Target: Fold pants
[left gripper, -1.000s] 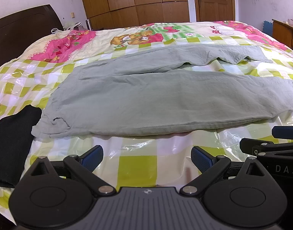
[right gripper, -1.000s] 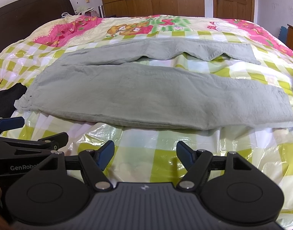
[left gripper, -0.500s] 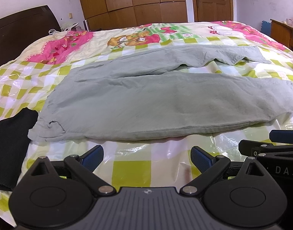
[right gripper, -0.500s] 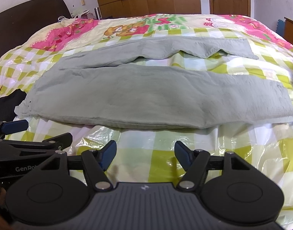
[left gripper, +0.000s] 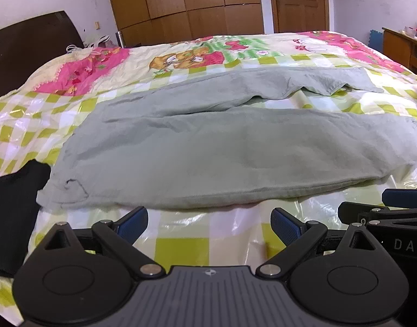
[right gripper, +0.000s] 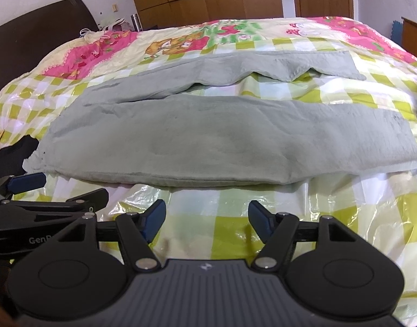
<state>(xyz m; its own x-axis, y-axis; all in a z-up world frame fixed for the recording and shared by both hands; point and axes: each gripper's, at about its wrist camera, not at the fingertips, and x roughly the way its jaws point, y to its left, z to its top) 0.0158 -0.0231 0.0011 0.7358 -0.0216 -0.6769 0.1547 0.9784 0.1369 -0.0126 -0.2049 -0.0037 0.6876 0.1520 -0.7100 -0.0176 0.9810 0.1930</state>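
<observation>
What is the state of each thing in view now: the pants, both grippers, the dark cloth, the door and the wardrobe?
pants: unfolded, spread flat on the bed, legs apart, far leg rumpled.
left gripper: jaws open, empty, just short of the pants' near edge.
right gripper: jaws open, empty, also short of the edge.
dark cloth: lying at the bed's left edge, beside the waistband.
door: closed.
wardrobe: doors closed.

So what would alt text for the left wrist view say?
Grey-green pants lie spread flat across a checked bed, legs pointing right. The open left gripper hovers just short of their near edge, holding nothing.
</observation>
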